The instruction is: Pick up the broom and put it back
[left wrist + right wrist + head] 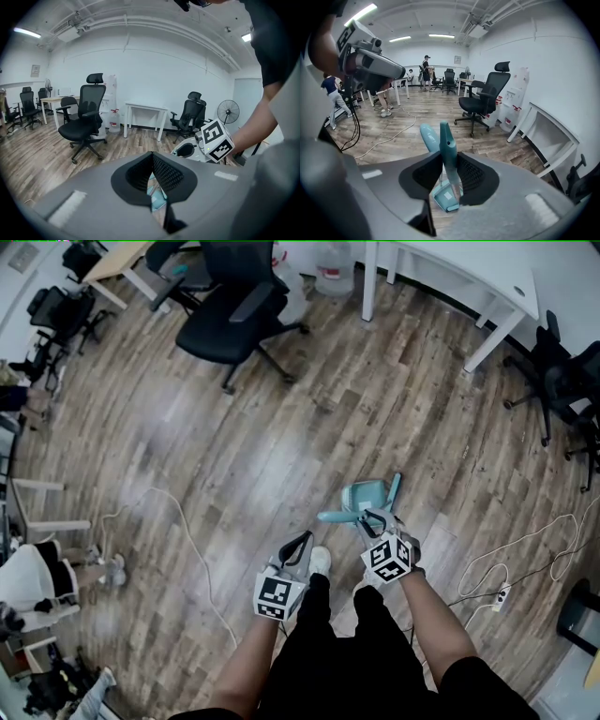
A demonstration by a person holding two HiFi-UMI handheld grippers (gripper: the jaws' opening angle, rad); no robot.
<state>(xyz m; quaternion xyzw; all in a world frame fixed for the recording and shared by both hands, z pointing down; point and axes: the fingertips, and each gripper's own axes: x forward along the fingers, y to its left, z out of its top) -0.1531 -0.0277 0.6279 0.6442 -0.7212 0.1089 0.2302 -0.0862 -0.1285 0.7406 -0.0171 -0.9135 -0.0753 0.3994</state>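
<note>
A teal broom and dustpan set (364, 494) stands on the wood floor just ahead of my feet. My right gripper (375, 519) reaches down onto it. In the right gripper view an upright teal handle (446, 147) sits between the jaws of the right gripper (449, 157), both pads against it. A second rounded teal handle (428, 137) rises just left of it, and the teal head (446, 198) shows below. My left gripper (302, 542) hangs beside it to the left, shut and holding nothing. In the left gripper view, the left gripper (153, 159) has its pads together.
A black office chair (234, 310) stands on the far side of the floor, a white table (469, 277) at the far right. A white cable (187, 531) runs across the floor at left, a power strip (502, 596) lies at right. People (425, 70) stand far off.
</note>
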